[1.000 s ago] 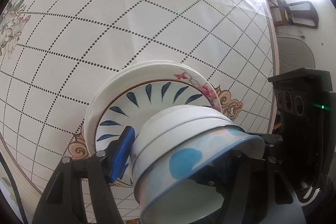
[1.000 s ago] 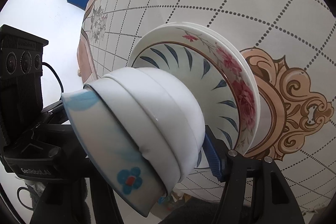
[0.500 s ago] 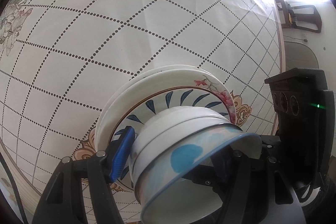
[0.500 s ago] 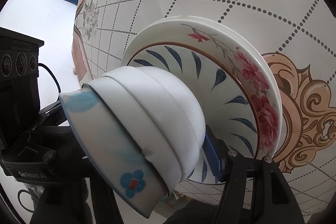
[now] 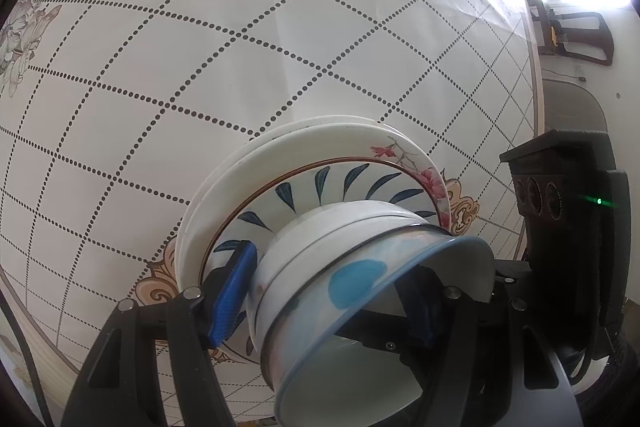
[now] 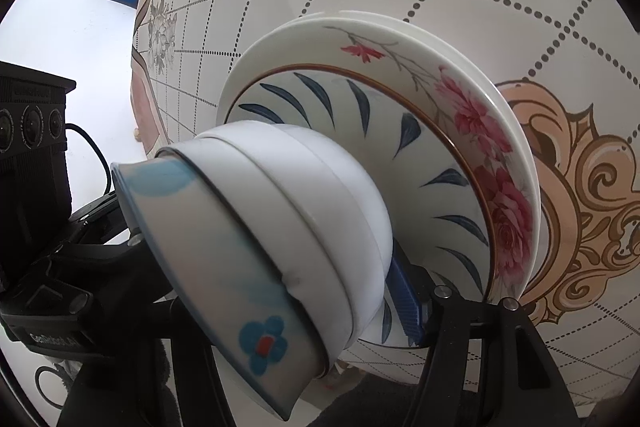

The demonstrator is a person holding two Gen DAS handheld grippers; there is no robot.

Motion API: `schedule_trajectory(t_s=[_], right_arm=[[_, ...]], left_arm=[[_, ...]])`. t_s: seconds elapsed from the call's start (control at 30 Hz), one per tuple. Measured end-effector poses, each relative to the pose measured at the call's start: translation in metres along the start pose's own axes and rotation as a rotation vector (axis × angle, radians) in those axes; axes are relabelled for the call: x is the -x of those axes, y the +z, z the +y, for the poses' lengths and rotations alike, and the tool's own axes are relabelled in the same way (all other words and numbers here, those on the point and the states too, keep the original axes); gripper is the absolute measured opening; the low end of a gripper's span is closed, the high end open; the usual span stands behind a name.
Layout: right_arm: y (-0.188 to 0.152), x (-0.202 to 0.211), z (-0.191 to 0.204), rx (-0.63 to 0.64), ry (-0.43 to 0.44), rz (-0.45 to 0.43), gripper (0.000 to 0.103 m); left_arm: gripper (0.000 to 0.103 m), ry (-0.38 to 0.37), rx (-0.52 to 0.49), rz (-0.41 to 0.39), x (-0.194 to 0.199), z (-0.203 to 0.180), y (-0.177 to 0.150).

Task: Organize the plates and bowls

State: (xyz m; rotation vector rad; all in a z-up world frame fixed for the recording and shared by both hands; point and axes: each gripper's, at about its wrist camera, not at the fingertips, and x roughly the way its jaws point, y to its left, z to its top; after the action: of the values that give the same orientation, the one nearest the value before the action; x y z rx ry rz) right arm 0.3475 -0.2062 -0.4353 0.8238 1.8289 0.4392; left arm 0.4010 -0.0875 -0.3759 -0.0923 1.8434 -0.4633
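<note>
A nested stack of bowls (image 5: 360, 267) fills the lower middle of both views; the innermost one has blue flower marks (image 6: 262, 345). Both grippers are shut on the stack from opposite sides: my left gripper (image 5: 320, 291) and my right gripper (image 6: 288, 287). Below the bowls lies a stack of plates (image 5: 304, 163) on the table; the top one has blue leaf marks (image 6: 360, 107) and sits on a plate with pink flowers (image 6: 480, 131). The bowl stack is close over the plates; whether it touches them I cannot tell.
The table (image 5: 200, 27) wears a white cloth with a dotted diamond grid and tan scrollwork (image 6: 580, 207) by the plates. The other gripper's black body (image 5: 568, 207) stands at the right in the left wrist view. A dark chair (image 5: 572, 31) is beyond the table's edge.
Both grippers have carried the bowl stack over the plate stack, which now sits more centrally behind the bowls. The grip on the bowls is unchanged.
</note>
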Motion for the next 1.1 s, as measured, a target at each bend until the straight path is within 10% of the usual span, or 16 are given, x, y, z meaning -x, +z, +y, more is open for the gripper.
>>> schedule_trajectory(t_s=[0.4,0.6,0.73,1.1], right_arm=[[-0.014,0.018,0.023,0.094,-0.142,-0.063,0.066],[-0.043,0.054,0.053,0.234,-0.369,-0.209,0.076],[-0.07,0.08,0.072,0.306,-0.517,-0.326,0.102],[-0.152,0.119,0.109,0.396,-0.684,-0.538,0.103]], left_arm=[[0.065,0.159,0.094,-0.192,0.048,0.005,-0.028],[0.067,0.282,0.125,-0.346,0.085,-0.002,-0.064],[0.067,0.363,0.147,-0.455,0.107,-0.012,-0.095],[0.092,0.419,0.191,-0.636,0.14,-0.032,-0.17]])
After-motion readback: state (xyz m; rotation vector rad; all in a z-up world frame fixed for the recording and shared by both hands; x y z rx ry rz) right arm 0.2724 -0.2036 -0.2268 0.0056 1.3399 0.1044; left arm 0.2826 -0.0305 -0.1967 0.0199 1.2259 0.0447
